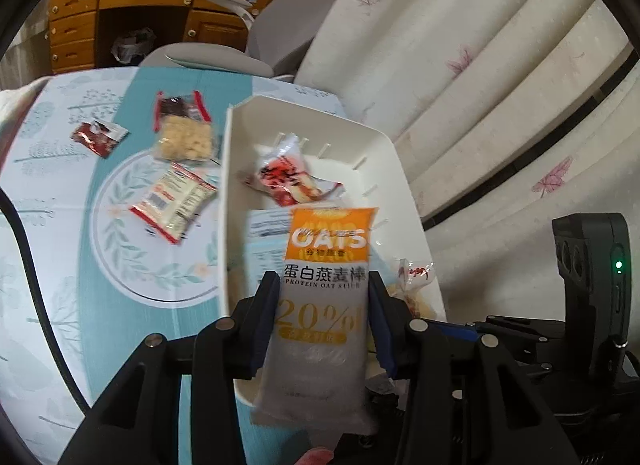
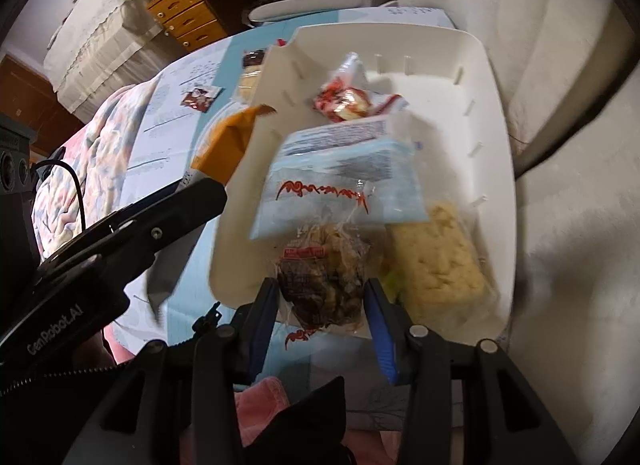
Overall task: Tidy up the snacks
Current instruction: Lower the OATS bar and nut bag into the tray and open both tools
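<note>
My left gripper is shut on an orange-and-clear oat bar packet and holds it over the near end of a white plastic bin. My right gripper is shut on a clear packet with a dark brown cake at the near edge of the same bin. The bin holds a red-and-white snack, a pale blue packet and a yellow cracker block. The oat bar shows orange left of the bin in the right wrist view.
On the teal patterned tablecloth left of the bin lie a red-edged white packet, a bag of pale puffs and a small red sachet. A grey chair and wooden desk stand beyond. Cream curtains hang right.
</note>
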The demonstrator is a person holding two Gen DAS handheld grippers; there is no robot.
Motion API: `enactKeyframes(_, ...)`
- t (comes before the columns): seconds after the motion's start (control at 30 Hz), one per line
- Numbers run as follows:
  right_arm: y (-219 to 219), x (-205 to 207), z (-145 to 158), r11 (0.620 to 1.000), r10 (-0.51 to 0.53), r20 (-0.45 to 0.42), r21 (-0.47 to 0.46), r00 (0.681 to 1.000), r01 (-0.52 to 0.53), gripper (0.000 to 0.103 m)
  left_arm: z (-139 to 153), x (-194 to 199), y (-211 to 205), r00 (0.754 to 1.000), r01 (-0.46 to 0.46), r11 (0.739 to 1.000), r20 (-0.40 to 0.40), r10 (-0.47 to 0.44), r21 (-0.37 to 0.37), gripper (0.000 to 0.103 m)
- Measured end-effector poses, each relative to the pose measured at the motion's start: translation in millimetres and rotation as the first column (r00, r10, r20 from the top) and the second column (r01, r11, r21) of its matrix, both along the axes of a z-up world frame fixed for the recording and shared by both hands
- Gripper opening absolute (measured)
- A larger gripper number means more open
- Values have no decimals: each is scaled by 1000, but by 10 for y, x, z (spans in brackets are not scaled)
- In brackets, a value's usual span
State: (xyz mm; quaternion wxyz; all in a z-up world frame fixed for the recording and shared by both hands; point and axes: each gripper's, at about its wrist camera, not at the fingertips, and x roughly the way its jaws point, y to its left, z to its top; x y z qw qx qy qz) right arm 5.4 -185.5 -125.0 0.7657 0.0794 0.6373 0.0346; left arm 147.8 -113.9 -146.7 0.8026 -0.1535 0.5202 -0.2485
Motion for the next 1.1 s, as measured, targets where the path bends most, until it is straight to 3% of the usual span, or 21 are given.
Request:
enactKeyframes(0.1,-112,-2,-29,1000,-20,-12,7,1000,20,46,-23,2,-68,1000,2,1000,-11,-2,-4,42)
enactKeyframes(0.17,-168,2,-62,999,-34,-26,9,999,34,46,-43,15,-94,1000,-2,1000,-28,2,2,57)
enactKeyframes(0.2,-195,4,-80,999,-40,-32,9,999,40,47,-48,18,-95,999,-9,1000,-35,10,6,70)
enactKeyframes(0.23,-218,3,-93,999,-48,-36,11,998,48,47,-44,15,-80,999,-18,1000,-35,18,6,71)
enactKeyframes(0.33,-249,-1,-85,998,-61,-25,19,998,61,49,-29,8,-35,998,-42,999,-41,43,21,71)
enactKeyframes(0.43,-261,-20,-57,997,-69,-5,26,998,69,59,-16,-10,18,995,-72,996,-58,75,56,71)
enactKeyframes(0.9,-103,-81,49,986,-127,72,117,989,118,61,88,-150,378,986,-131,976,-79,147,171,75)
enactKeyframes(1.1,-11,-109,78,970,-197,93,162,976,181,69,115,-210,607,986,-127,960,-73,150,248,79)
